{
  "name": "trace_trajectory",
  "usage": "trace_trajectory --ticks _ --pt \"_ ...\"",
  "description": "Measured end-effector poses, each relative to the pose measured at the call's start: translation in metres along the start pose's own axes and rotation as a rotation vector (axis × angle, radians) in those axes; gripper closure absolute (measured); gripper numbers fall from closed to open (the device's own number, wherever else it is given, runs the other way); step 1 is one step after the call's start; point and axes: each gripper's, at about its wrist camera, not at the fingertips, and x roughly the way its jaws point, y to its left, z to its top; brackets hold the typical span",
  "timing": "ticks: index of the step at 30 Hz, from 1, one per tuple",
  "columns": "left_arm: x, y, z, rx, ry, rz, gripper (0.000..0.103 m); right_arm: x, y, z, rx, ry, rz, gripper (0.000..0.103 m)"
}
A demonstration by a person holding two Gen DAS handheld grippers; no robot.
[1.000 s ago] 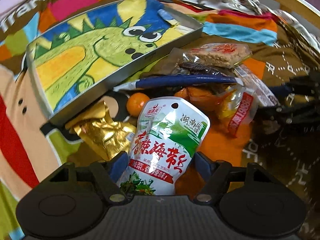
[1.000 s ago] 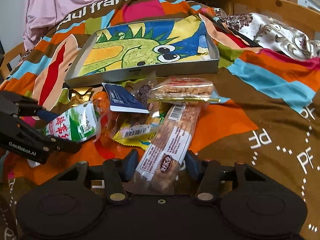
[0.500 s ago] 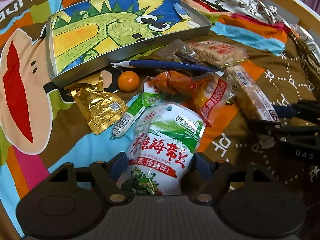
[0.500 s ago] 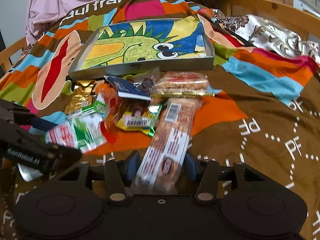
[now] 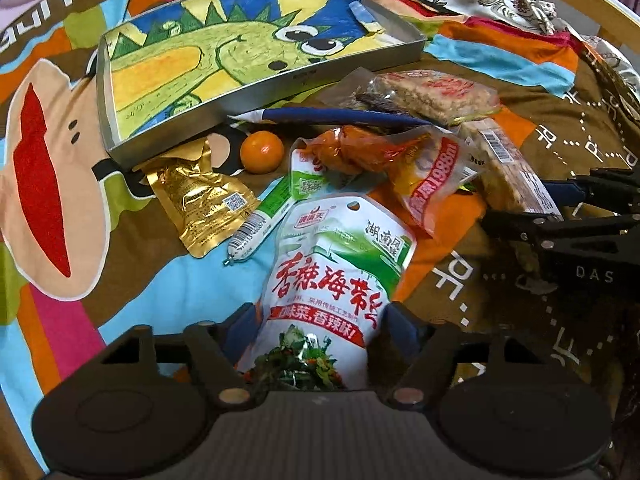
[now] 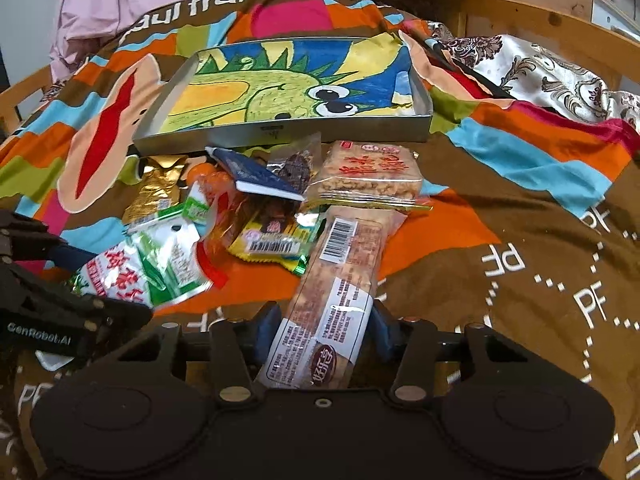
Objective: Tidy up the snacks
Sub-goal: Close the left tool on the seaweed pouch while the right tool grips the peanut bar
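— Left wrist view says it all: the tin tray (image 5: pixel 120 136) holds nothing yet, and every snack lies on the bed beside it.

— So barely started?

— I'd say so. The left hand-held gripper (image 5: pixel 316 332), jaws just narrowing, clamps the green seaweed pouch (image 5: pixel 332 280), tilted steeply down. The right hand-held gripper (image 6: pixel 320 332), also just closing, pinches the long cereal bar (image 6: pixel 336 300), angled down towards the pile.
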Motion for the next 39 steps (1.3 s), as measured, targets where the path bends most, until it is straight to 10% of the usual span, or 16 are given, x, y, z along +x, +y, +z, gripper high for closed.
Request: trace_trajectory --ticks 18,30,39 --pt "-0.037 0.004 -0.049 -0.305 -0.119 -0.079 0.055 -0.052 0.037 -0.040 -0.382 -0.120 -0.010 0.058" --pt "-0.031 -0.005 -0.056 -0.284 -0.128 -0.030 0.054 -0.019 0.040 -0.044 -0.412 -0.044 -0.056 0.059" --pt "-0.042 -0.001 -0.063 -0.392 -0.138 -0.054 0.063 -0.032 0.057 -0.065 -0.740 -0.193 -0.250 0.063"
